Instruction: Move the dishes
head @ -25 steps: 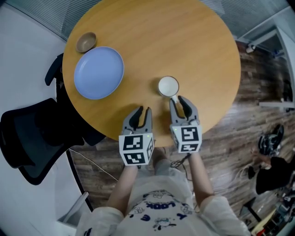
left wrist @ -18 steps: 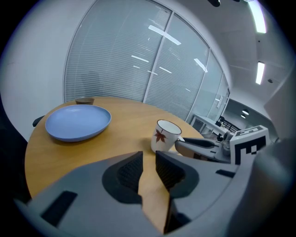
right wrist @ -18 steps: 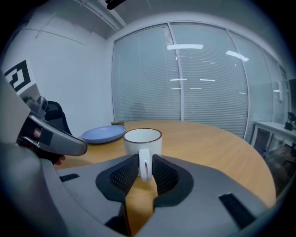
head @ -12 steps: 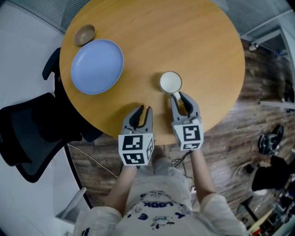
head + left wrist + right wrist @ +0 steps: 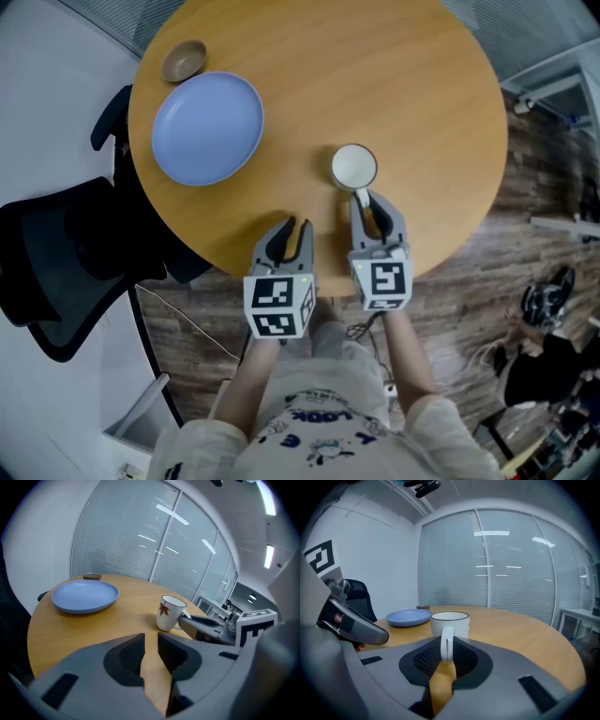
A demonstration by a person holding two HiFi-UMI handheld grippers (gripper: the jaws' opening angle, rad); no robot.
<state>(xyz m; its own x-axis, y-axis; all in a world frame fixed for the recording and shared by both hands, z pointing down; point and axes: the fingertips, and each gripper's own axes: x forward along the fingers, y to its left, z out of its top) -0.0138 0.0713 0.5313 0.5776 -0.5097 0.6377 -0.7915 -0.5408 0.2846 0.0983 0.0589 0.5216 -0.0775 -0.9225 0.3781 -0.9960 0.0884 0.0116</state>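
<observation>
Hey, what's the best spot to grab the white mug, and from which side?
The white mug by its handle, from the table's near edge: it juts straight toward the person. The right gripper has just been closing its jaws on it.

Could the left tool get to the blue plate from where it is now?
Probably yes. The left tool is open and empty; only bare table lies between it and the plate, and the mug stands off to its right.
</observation>
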